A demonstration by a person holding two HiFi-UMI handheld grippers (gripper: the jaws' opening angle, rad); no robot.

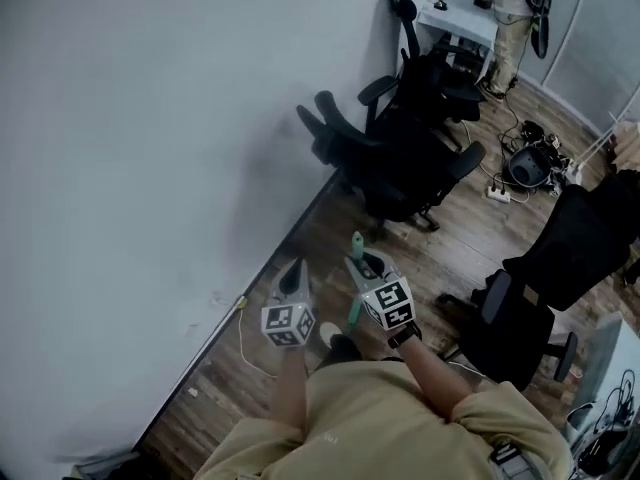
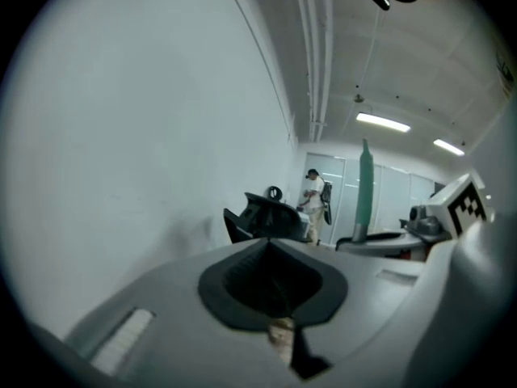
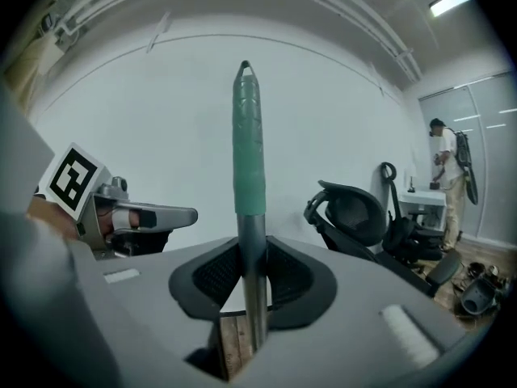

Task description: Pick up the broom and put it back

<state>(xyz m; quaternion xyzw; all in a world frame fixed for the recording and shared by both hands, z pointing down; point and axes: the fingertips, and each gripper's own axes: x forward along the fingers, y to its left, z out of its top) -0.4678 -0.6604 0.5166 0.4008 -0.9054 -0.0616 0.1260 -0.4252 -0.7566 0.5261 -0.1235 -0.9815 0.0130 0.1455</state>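
Right gripper view: the right gripper [image 3: 254,291] has its jaws narrowly clamped on the metal shaft of the broom [image 3: 248,152], whose green grip stands upright above them. The left gripper [image 2: 275,288] seems closed and empty, though its pads are dim. Both hover just beside the white wall [image 1: 120,168], with office chairs [image 1: 400,158] beyond.

Cool, even indoor light fills all three views. A ceiling light strip [image 2: 383,122] glows at two o'clock in the left gripper view, and another strip [image 3: 451,0] at one o'clock in the right. The white wall [image 1: 140,148] shows a faint grey shadow. Both gripper views bulge strongly, blacken at the corners and blur the near foreground.
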